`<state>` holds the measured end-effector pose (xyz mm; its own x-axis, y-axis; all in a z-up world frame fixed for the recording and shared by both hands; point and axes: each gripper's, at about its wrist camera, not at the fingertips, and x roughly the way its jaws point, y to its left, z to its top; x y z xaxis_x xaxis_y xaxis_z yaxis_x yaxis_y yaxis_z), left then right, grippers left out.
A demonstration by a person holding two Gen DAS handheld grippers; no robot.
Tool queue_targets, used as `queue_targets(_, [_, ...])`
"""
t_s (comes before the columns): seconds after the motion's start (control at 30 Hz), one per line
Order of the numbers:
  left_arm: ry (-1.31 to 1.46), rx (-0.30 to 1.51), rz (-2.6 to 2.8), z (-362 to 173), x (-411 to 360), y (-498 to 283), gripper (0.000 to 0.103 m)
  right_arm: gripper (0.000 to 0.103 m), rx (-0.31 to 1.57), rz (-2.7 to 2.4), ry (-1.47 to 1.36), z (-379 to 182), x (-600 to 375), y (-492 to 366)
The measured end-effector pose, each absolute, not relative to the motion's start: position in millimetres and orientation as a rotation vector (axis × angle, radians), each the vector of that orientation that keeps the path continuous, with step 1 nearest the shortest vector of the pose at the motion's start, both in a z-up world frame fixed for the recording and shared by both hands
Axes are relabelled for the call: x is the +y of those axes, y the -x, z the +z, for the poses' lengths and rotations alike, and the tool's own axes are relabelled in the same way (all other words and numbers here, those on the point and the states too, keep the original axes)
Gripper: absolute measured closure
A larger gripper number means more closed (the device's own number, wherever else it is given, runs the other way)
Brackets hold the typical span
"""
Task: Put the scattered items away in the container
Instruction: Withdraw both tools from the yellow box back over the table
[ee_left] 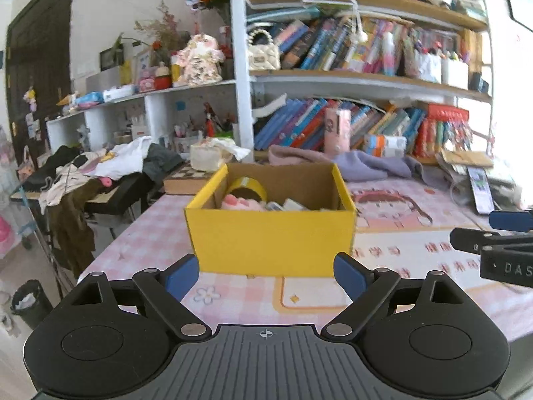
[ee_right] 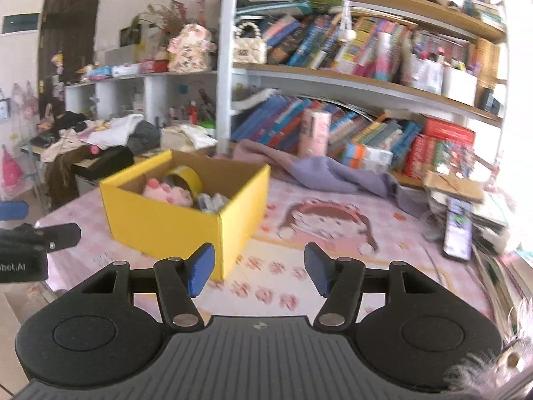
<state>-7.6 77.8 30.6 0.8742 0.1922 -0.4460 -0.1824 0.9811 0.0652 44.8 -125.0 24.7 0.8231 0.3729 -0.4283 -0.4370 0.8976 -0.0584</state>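
Left hand-held gripper (ee_left: pixel 266 271) spread wide and empty right in front of the yellow box (ee_left: pixel 271 236), box on the pink worktop (ee_left: pixel 416 233) holding a tape roll (ee_left: pixel 248 188) and pink plush paw (ee_left: pixel 241 202), right hand-held gripper (ee_right: pixel 260 268) likewise released, phone (ee_right: pixel 459 235) far right

Matte black left gripper (ee_left: pixel 266 275): ribbed grey centre plate with a small crosshair mark, round housings either side, silver pivot screws, blue pads (ee_left: pixel 181 276) on the fingertips. Same build on the right gripper (ee_right: pixel 260 270), with white lettering along its black side.
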Motion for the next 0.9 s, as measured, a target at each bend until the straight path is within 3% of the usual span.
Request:
queue_targets(0.43, [-0.046,0.553,0.154,7.7,46.7,22.2,0.002,0.035,0.522,0.338,0.158,-4.0,-159.1,-5.5])
queue_targets(0.57, [-0.039,0.591,0.148,2.5,44.5,21.2,0.000,0.018,0.553,0.335,0.160,-8.6,-162.1,-3.0])
queue_targets(0.67, [-0.035,0.618,0.136,-0.2,42.4,19.9,0.000,0.011,0.569,0.332,0.157,-9.4,-163.6,-2.1])
queue_targets(0.9, [-0.038,0.639,0.107,-4.1,35.8,17.1,0.000,0.005,0.592,0.321,0.163,-9.1,-166.0,-2.8])
